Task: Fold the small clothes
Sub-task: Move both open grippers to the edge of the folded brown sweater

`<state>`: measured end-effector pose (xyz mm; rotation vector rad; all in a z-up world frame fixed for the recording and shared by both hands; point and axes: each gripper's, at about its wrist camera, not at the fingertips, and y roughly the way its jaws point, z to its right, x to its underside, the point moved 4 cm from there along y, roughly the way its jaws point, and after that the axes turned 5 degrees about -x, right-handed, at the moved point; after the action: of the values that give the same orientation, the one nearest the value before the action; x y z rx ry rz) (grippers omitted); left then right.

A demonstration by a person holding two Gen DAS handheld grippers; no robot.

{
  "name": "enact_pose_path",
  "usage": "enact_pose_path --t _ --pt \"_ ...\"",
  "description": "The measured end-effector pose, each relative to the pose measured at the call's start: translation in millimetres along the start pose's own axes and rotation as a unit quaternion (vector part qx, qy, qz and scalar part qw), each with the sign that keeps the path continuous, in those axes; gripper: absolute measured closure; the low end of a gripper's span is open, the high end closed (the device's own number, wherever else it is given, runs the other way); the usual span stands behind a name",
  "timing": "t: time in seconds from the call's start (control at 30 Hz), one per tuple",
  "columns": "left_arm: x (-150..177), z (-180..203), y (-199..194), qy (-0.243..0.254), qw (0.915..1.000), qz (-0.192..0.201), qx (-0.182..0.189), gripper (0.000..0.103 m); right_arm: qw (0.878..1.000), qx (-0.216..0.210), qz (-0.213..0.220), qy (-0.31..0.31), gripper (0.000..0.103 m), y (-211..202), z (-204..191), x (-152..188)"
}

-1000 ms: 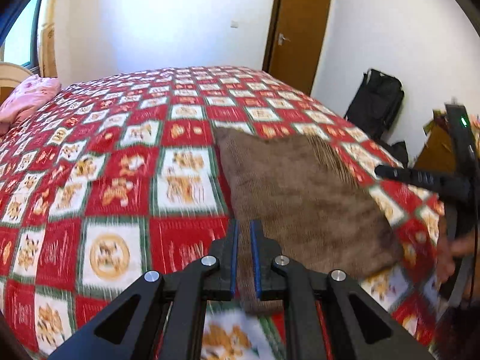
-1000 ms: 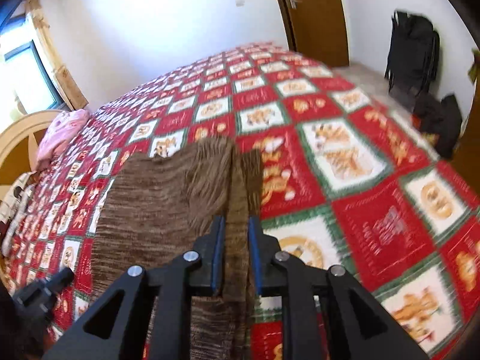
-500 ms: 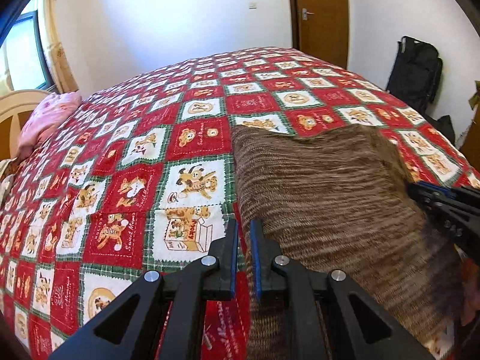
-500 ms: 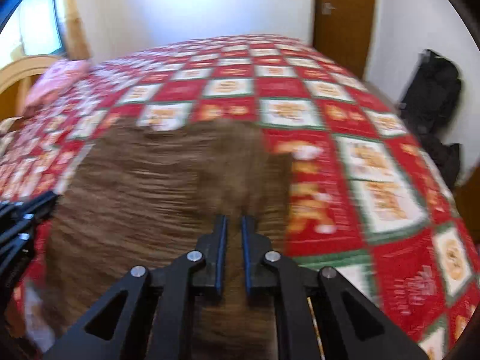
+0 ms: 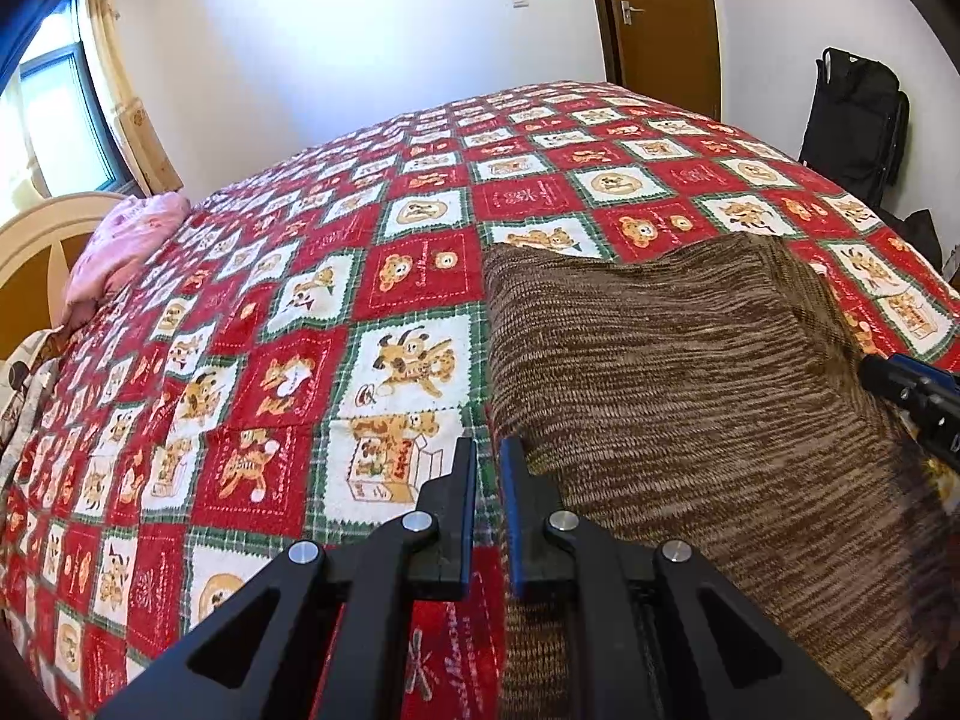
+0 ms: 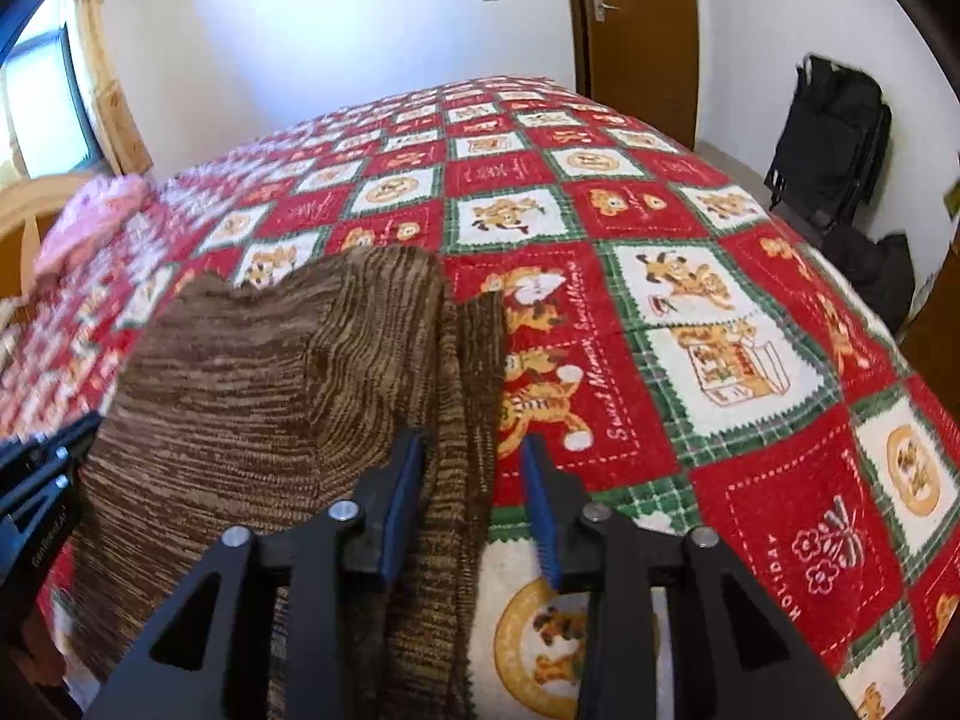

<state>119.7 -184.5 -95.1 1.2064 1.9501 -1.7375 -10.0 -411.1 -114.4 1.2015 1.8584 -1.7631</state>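
Note:
A brown striped knit garment (image 5: 660,390) lies spread on the red, white and green patchwork bedspread (image 5: 270,372). Its left edge curls up against the right-hand finger of my left gripper (image 5: 487,468), which is shut with only a thin slit showing. In the right wrist view a narrow strip of the garment (image 6: 252,390) runs between the fingers of my right gripper (image 6: 471,450). Those jaws are opening, and a gap shows between the strip and the right-hand pad. The right gripper (image 5: 870,369) also pokes in at the garment's right edge in the left wrist view.
A pink cloth (image 5: 120,240) lies by the wooden headboard (image 5: 36,240) at the far left, with a pale patterned cloth (image 5: 24,396) below it. A black bag (image 5: 852,120) stands by the wall near the brown door (image 5: 660,18). The bed (image 6: 720,330) stretches right of the garment.
Both grippers came down and forward with the garment, which now lies flatter and wider on the bed. The right jaws have spread apart off the strip. The left jaws look unchanged.

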Motion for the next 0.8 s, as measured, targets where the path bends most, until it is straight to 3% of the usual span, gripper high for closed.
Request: enact_pose_path --t 0.2,0.27,0.33,0.53,0.67,0.73,0.8 --pt "6.1 -9.3 -11.7 -0.019 0.9991 -0.015 0.034 0.095 0.997 -0.041 0.033 0.065 0.060 -37.2 9.0 3.2" --pt "10.4 -15.7 -14.6 -0.033 0.9978 -0.020 0.054 0.095 0.996 -0.046 0.036 0.071 0.053 -45.1 9.9 8.6" --pt "16.7 -23.7 -15.6 -0.053 0.9949 -0.030 0.080 0.095 0.995 -0.050 0.038 0.079 0.048 -49.2 12.1 14.3" --pt "28.9 -43.9 -11.6 -0.096 0.9873 -0.040 0.120 0.095 0.994 -0.047 0.022 0.096 0.048 -37.6 16.6 25.7" --pt "17.8 -56.1 -6.8 -0.138 0.9782 -0.027 0.153 0.094 0.991 -0.083 0.024 0.102 0.045 -42.5 11.6 22.4" --pt "9.6 -55.9 -2.4 -0.149 0.9752 -0.026 0.162 0.085 0.989 -0.099 0.028 0.110 0.028 -44.4 10.0 17.9" --pt "1.7 -49.7 1.8 -0.143 0.9767 -0.023 0.158 0.047 0.988 -0.104 0.024 0.113 0.027 -42.6 7.8 13.1"
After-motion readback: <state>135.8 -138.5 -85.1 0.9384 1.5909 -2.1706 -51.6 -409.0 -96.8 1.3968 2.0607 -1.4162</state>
